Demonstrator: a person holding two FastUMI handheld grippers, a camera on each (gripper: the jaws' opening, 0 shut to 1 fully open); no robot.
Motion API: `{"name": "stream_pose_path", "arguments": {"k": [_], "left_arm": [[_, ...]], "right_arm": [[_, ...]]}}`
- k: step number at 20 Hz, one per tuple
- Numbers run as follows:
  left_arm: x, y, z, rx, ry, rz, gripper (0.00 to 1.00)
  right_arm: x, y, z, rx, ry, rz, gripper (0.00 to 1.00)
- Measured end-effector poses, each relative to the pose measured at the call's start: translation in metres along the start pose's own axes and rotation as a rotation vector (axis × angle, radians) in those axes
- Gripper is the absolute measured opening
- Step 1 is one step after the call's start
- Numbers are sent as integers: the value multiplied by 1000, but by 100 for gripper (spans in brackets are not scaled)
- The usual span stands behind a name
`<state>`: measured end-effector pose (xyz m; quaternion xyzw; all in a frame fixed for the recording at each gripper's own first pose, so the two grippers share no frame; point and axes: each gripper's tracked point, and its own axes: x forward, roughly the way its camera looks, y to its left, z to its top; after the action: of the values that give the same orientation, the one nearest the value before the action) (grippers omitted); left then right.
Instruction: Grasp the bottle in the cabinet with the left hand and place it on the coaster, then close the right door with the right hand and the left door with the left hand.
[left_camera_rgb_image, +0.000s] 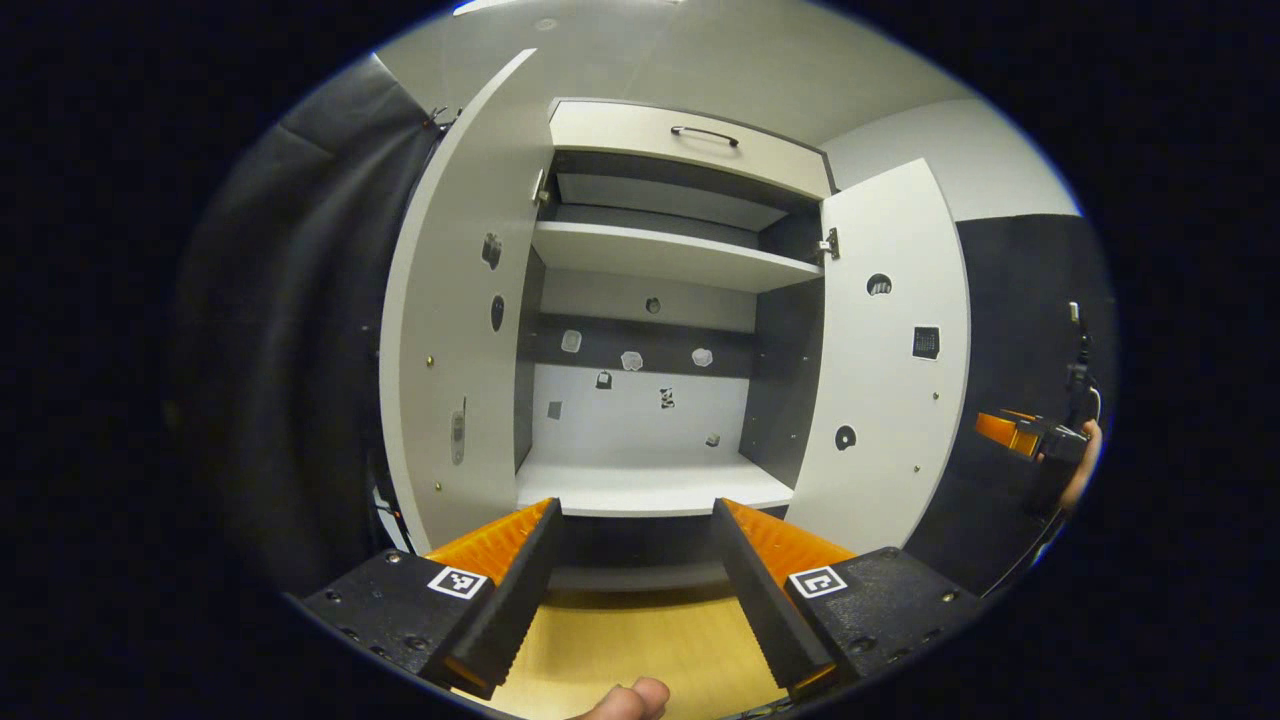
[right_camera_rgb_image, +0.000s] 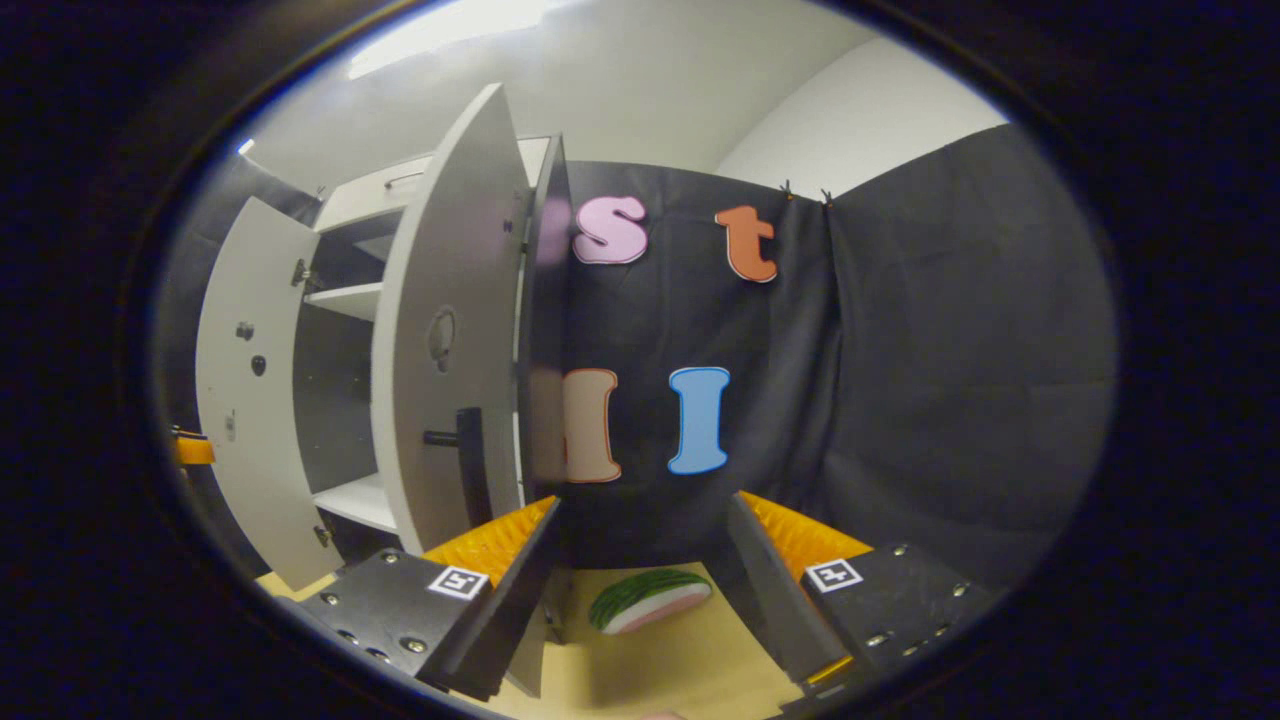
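Note:
The white cabinet (left_camera_rgb_image: 660, 160) stands straight ahead with both doors swung wide. Its left door (left_camera_rgb_image: 455, 330) and right door (left_camera_rgb_image: 885, 370) frame a white lower shelf (left_camera_rgb_image: 650, 485) and a back wall with small stickers. My left gripper (left_camera_rgb_image: 635, 505) is open in front of that shelf, holding nothing. In the right gripper view, the right door (right_camera_rgb_image: 445, 350) is seen edge-on with its dark handle (right_camera_rgb_image: 460, 440). The left door (right_camera_rgb_image: 255, 400) is beyond it. My right gripper (right_camera_rgb_image: 645, 500) is open over the coaster (right_camera_rgb_image: 650, 598), a green and pink melon-slice shape on the table.
A wooden table top (left_camera_rgb_image: 640, 640) runs below the cabinet. Black cloth (right_camera_rgb_image: 900, 380) hangs to the right of the cabinet and more of it to the left. The right gripper (left_camera_rgb_image: 1030, 432), held in a hand (left_camera_rgb_image: 1080, 475), is off to the right of the right door.

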<state>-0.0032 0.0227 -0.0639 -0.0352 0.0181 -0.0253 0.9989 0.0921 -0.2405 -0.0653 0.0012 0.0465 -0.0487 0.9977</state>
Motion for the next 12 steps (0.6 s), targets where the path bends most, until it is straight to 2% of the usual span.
{"name": "stream_pose_path", "arguments": {"k": [4,5,7,11,12], "left_arm": [[-10,16,3,57,-45,27,94],[-15,21,2,66,-49,42,94],[-25,30,-4,78,-42,62,94],[-44,58,-13,24,9,115,94],[-70,66,-9,2,13,125,94]], "right_arm": [[25,7,-3,14,36,11,99],[30,8,-6,17,50,5,96],[39,13,-10,11,77,-6,99],[49,55,-13,17,110,46,99],[39,58,-9,-1,100,43,87]]}}
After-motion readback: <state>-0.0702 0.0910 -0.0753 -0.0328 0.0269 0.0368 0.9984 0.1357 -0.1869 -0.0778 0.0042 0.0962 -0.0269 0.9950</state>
